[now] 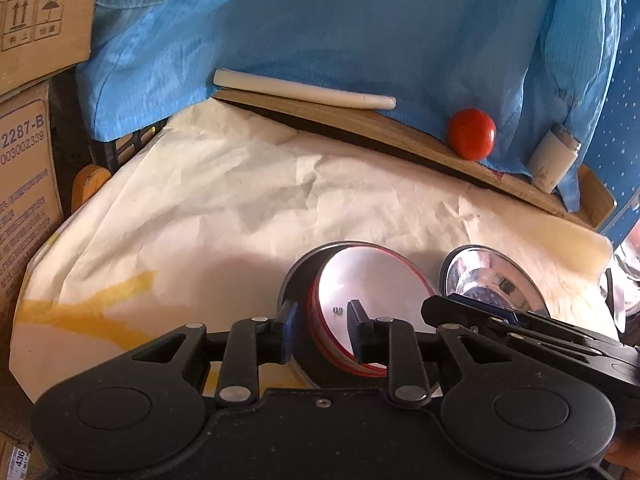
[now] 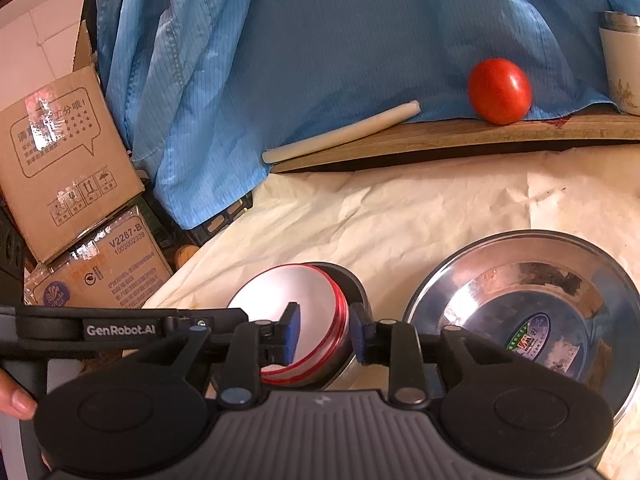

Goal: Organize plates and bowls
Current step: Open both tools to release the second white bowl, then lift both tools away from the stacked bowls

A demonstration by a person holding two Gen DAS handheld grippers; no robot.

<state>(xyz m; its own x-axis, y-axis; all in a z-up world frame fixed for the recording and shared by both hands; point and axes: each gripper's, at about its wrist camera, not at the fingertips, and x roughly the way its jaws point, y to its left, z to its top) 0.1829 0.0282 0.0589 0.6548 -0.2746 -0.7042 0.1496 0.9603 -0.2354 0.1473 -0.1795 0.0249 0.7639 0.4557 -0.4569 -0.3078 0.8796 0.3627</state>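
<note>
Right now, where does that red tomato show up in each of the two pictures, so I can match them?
Left wrist view: the tomato sits upper right, on the wooden board's edge against the blue cloth.
Right wrist view: the tomato is upper right too, bigger, on the same board.
Shared landmark: the white stick lying on the board, left of the tomato in both.

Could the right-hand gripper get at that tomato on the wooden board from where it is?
Probably yes. The tomato sits exposed on the board beyond bare white paper, but the right gripper straddles a red-rimmed dish and must lift clear first.
</note>
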